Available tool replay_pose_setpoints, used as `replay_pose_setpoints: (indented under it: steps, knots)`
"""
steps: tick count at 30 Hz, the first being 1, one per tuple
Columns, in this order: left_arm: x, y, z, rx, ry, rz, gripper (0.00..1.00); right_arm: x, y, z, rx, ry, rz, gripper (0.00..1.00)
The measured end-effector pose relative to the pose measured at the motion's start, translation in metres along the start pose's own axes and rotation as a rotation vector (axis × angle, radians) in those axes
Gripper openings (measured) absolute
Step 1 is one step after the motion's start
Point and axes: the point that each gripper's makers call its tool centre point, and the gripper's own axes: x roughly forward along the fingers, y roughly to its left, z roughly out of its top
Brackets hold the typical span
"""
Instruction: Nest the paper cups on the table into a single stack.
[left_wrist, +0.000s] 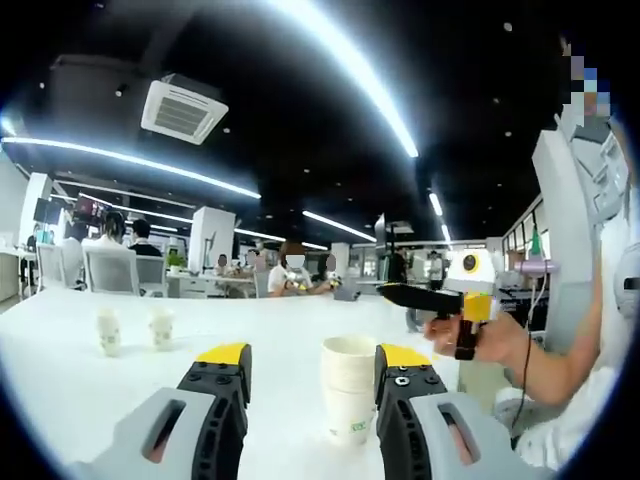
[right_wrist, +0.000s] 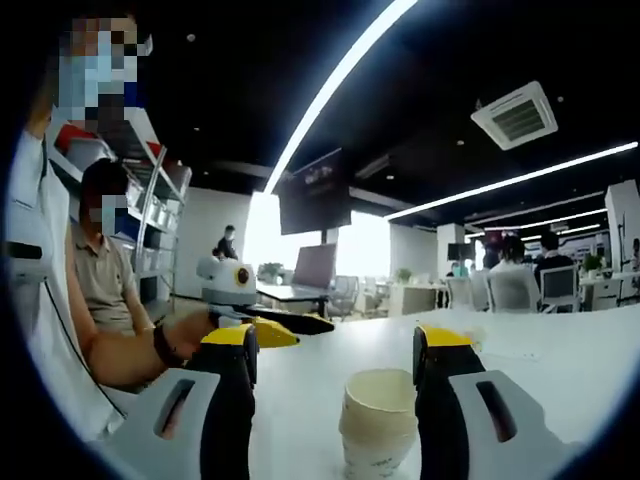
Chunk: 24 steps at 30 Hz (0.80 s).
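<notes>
two loose paper cups (left_wrist: 108, 331) (left_wrist: 161, 326) stand far left on the white table (left_wrist: 60, 380), well apart from the nested stack (left_wrist: 349, 388). the left gripper (left_wrist: 312, 385) is spread, the stack just inside its right jaw. the right gripper (right_wrist: 336, 385) is spread too, the stack (right_wrist: 380, 420) between its jaws. best to keep the stack upright, pinch a loose cup low, then lower it straight in.
</notes>
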Motion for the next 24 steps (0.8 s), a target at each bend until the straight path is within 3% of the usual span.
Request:
replay_pose_setpoints:
  steps: [3, 6, 10, 17, 20, 22, 24]
  knots:
    - [0.006, 0.017, -0.001, -0.004, -0.015, 0.024, 0.56, -0.004, 0.001, 0.002, -0.001, -0.009, -0.008, 0.62]
    - [0.013, 0.041, -0.004, 0.029, 0.011, 0.092, 0.59, -0.007, 0.001, 0.002, -0.002, -0.007, -0.013, 0.62]
    - [0.021, 0.063, -0.002, 0.019, 0.003, 0.112, 0.52, -0.011, 0.003, 0.004, 0.009, -0.014, -0.013, 0.61]
    - [0.039, 0.107, -0.003, 0.107, 0.043, 0.195, 0.60, -0.020, 0.007, 0.009, 0.013, -0.022, -0.022, 0.60]
    - [0.047, 0.141, -0.007, 0.144, 0.072, 0.252, 0.60, -0.024, 0.007, 0.009, 0.017, -0.018, -0.027, 0.60]
    - [0.047, 0.186, -0.015, 0.208, 0.117, 0.341, 0.64, -0.028, 0.007, 0.012, 0.009, -0.011, -0.034, 0.60]
    - [0.044, 0.212, -0.027, 0.239, 0.172, 0.393, 0.71, -0.032, 0.006, 0.014, -0.003, -0.010, -0.044, 0.60]
